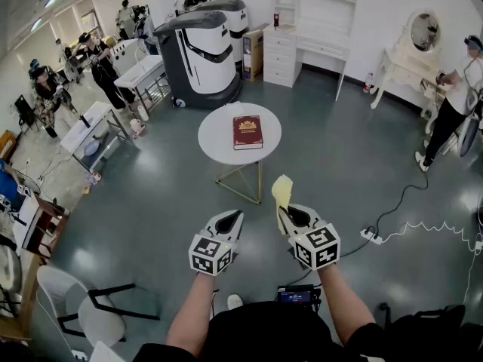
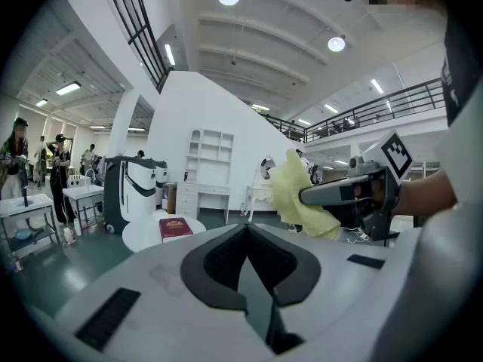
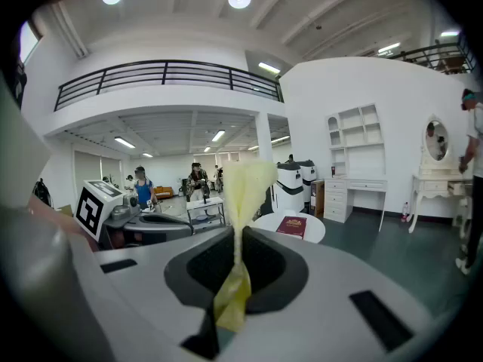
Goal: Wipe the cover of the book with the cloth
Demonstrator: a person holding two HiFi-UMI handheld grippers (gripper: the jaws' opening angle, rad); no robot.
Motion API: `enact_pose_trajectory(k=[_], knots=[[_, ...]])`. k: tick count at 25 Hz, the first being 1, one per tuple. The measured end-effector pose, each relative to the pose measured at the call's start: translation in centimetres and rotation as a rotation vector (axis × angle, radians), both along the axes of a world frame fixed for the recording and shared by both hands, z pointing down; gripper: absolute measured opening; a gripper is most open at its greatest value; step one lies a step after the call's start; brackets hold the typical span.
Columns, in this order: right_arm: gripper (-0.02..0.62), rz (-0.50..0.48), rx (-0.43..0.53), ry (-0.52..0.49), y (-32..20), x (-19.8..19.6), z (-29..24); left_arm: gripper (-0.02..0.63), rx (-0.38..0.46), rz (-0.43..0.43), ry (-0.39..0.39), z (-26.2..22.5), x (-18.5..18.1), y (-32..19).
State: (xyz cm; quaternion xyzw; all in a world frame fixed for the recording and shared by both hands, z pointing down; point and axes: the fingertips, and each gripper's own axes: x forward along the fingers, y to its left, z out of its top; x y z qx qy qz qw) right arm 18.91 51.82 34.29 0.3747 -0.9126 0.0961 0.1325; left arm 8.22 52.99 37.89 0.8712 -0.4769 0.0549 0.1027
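Observation:
A dark red book with a gold emblem lies flat on a small round white table ahead of me; the left gripper view also shows the book, and so does the right gripper view, where the book lies beyond the jaws. My right gripper is shut on a pale yellow cloth that sticks up past its jaws; the cloth is pinched between them. My left gripper is shut and empty, beside the right one. Both hang in the air, well short of the table.
A large white and dark machine stands behind the table, with white drawers and shelves at the back wall. A power cable and socket strip lie on the floor at right. A white chair stands near left. Several people stand at the room's sides.

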Motion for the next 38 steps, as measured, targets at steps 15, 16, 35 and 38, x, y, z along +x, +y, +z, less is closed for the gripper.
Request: enact_pose_trajectory(k=[15, 16, 35, 38], knots=[[0.078, 0.004, -0.026, -0.015, -1.2, 0.8, 0.6, 0.009, -0.021, -0.005, -0.013, 0.6, 0.6, -0.9], [0.078, 0.002, -0.029, -0.015, -1.2, 1.0, 0.7, 0.01, -0.024, -0.005, -0.015, 0.6, 0.7, -0.9], [0.078, -0.06, -0.046, -0.021, -5.1, 7.2, 1.8, 0.011, -0.048, -0.061, -0.024, 1.6, 6.8, -4.2], [0.078, -0.07, -0.055, -0.023, -5.5, 8.7, 2.0, 0.01, -0.054, -0.063, -0.018, 1.7, 8.4, -4.4]])
